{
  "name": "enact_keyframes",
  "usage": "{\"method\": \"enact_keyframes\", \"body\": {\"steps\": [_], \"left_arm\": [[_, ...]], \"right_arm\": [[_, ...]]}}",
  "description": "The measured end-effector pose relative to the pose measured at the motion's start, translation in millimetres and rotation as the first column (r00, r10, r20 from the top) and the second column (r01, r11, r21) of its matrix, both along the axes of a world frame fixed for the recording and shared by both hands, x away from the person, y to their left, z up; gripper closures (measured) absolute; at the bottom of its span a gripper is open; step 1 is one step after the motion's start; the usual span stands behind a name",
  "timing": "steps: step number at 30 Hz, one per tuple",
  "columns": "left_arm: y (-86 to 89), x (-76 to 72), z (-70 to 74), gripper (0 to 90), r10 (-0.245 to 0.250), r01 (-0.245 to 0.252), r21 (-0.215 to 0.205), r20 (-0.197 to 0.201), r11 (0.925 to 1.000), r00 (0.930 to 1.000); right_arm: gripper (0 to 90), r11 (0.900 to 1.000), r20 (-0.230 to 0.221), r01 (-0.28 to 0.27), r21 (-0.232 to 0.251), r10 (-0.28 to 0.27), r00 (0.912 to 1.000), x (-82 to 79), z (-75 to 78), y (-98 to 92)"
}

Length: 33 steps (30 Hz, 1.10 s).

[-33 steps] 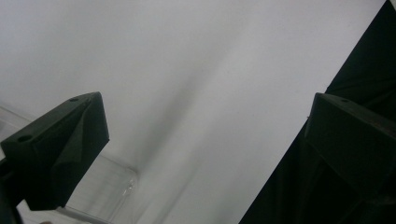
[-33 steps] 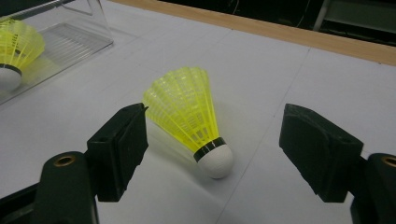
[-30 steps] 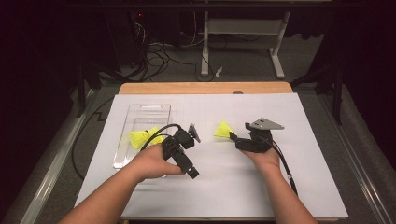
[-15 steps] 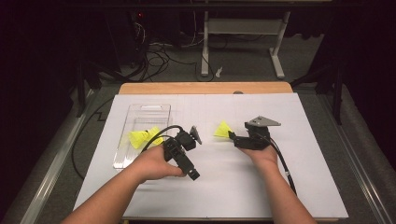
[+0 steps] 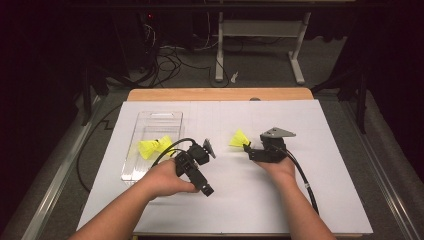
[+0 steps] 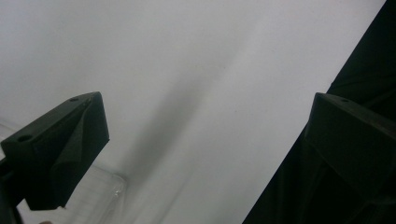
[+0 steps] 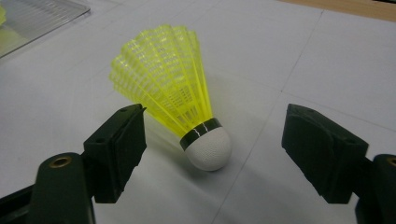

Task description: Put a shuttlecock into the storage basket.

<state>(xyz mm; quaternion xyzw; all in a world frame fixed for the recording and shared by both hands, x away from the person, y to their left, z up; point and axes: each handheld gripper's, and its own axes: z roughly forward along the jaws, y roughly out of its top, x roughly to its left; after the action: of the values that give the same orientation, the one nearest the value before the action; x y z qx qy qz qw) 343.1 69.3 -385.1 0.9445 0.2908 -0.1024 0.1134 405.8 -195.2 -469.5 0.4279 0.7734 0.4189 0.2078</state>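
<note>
In the high view, I see the white sheet (image 5: pixel 300 195) that covers the counter (image 5: pixel 220 94), with a wooden edge free at the far side. My right hand-held gripper (image 5: pixel 248 148) lies low near the middle of the sheet, its tips just beside a yellow shuttlecock (image 5: pixel 239 138). Much bare sheet is open in front and to the right. My left hand-held gripper (image 5: pixel 200 172) is near the clear plastic tray (image 5: pixel 155 120), which holds a second shuttlecock (image 5: pixel 154 146). The tray's long edge stands just beside my left hand (image 5: pixel 167 179).

In the left gripper view, the two black jaws stand wide apart, with nothing between them. Below them is smooth white sheet, and a rounded, ribbed corner of the tray (image 6: pixel 109 193) is at the lower left.

In the right gripper view, the jaws are open on both sides of the shuttlecock (image 7: pixel 182 109) and do not touch it. They have just closed a little. The shuttlecock lies tilted on the sheet, with a yellow plastic mesh skirt, a dark band and a round, white, finely textured head.
</note>
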Motion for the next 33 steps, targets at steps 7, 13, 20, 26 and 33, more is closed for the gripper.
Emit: {"method": "enact_keyframes", "body": {"steps": [7,13,20,26,33], "left_arm": [[1.0,-1.5,-4.9,0.8,-0.008,0.009,0.008,-0.009,0.9999,0.9999],[0.0,-2.0,-5.3,0.8,-0.012,0.012,0.003,-0.012,0.9999,0.9999],[-1.3,-1.9,-6.2,0.8,-0.007,0.007,0.005,-0.016,1.0,0.9998],[-3.1,-2.1,-7.8,0.8,-0.016,0.016,0.013,-0.015,0.9998,0.9998],[-3.9,-2.1,-9.2,0.8,-0.014,0.014,0.007,-0.019,0.9999,0.9997]], "right_arm": [[33.7,1.0,-0.015,-0.013,-0.028,0.012,0.9998,1.9,-3.5,2.2],[42.6,0.999,-0.022,-0.029,-0.044,0.028,0.9994,3.1,-3.9,4.2],[49.4,0.996,-0.025,-0.059,-0.068,0.058,0.998,4.2,-4.5,6.5],[52.8,0.995,-0.028,-0.067,-0.079,0.065,0.9975,5.0,-5.0,7.5],[57.9,0.994,-0.038,-0.068,-0.086,0.065,0.9972,5.6,-5.6,8.4]]}}
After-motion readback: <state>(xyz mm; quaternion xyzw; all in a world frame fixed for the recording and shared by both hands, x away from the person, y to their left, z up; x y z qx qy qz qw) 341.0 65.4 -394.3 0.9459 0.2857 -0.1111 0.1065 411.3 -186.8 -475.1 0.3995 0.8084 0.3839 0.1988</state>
